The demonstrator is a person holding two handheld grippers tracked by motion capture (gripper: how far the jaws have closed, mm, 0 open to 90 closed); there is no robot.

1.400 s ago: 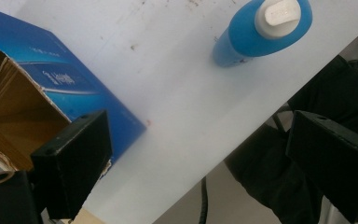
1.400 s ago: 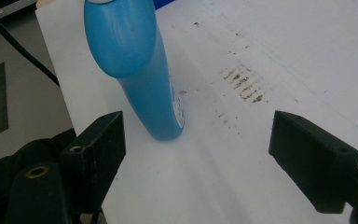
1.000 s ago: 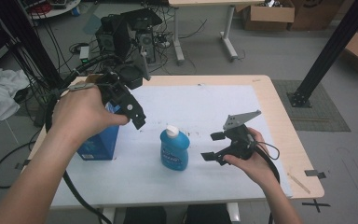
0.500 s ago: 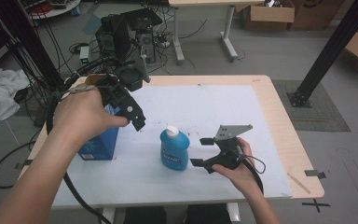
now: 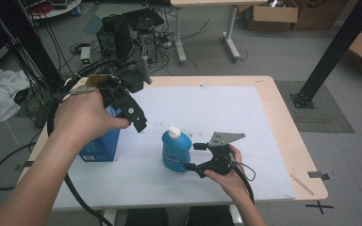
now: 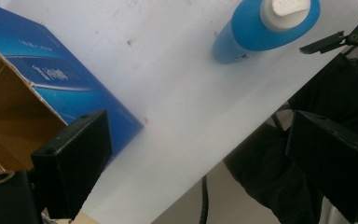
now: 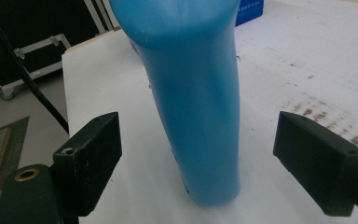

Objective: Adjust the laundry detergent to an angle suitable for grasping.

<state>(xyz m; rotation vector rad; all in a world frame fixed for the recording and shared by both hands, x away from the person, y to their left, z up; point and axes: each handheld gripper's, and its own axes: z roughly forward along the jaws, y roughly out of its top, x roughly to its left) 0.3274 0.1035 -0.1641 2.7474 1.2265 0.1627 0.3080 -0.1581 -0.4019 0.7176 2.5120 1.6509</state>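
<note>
High view: fixed above near table edge, looks fwd and down, far off. Left gripper view: raised, looks down. Right gripper view: low, level, v. close. All three share the upright blue plastic bottle with white cap (image 5: 176, 149) (image 6: 265, 28) (image 7: 193, 93).

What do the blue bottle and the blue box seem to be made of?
The blue bottle looks like smooth, slightly glossy plastic, with a white cap, probably plastic too. The blue box seems to be printed cardboard: its open flap shows a brown, raw inside with a rough torn edge.
</note>
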